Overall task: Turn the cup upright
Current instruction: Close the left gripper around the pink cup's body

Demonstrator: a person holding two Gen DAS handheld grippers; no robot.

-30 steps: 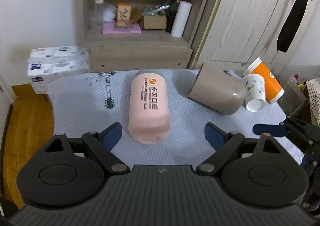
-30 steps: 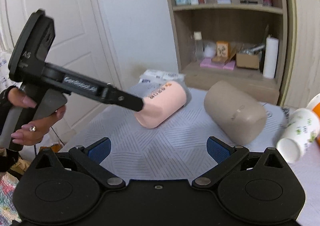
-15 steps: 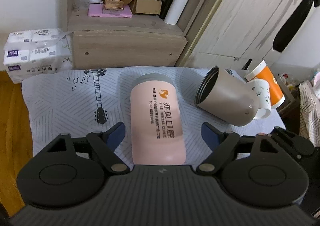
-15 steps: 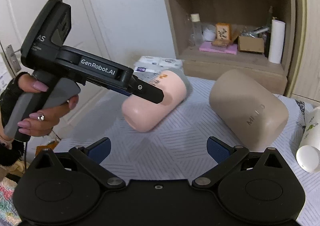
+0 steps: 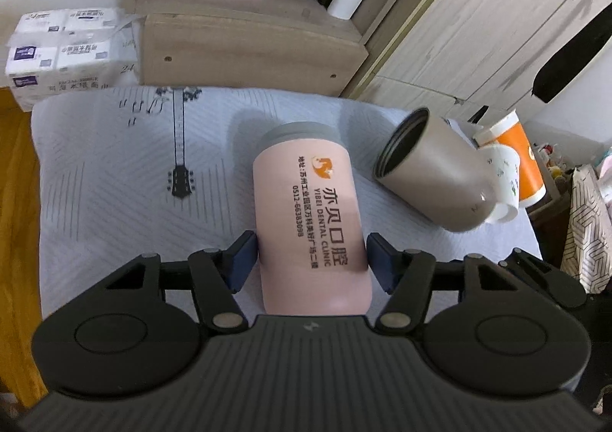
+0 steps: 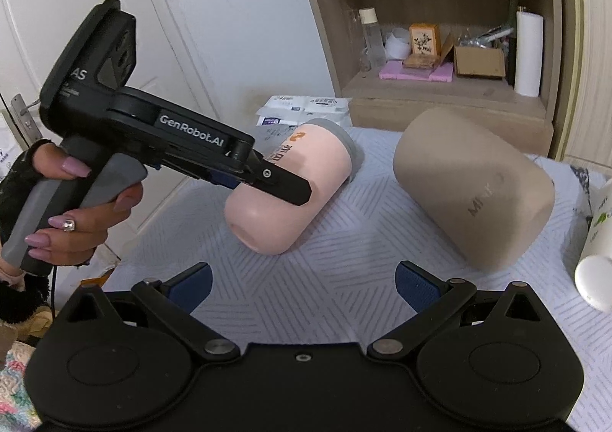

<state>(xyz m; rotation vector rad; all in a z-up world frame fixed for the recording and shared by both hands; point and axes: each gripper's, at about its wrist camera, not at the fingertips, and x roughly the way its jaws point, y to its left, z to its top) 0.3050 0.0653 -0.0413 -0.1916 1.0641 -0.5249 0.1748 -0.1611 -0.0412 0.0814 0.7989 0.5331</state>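
While the pink cup lies on its side on the patterned cloth over the table, the left gripper straddles its closed end, jaws set wide with a blue pad close on each flank; whether the pads touch yet I cannot tell. Step in hand, by my reading: closing for the grasp, flip not yet begun. Grey rim end points away toward the wooden shelf unit; rounded base sits nearest the gripper body. Next move likely calls for closing the jaws firm on the smooth wall, then lifting and swinging the base down so the rim faces up, with enough height that the cup does not drag the cloth. Smooth rounded wall may slip under a light squeeze. The right gripper hangs back over the near cloth, jaws wide and empty, well apart from the pink cup in its view. Just right of the pink cup lies a beige tumbler, also on its side, mouth open toward the pink cup's rim end, near but apart. Behind the tumbler, touching it, a white paper cup and an orange paper cup lie tipped. The tumbler is the nearest obstacle if the swing goes wide to the right. Packs of tissue sit on the floor past the table's far left corner.
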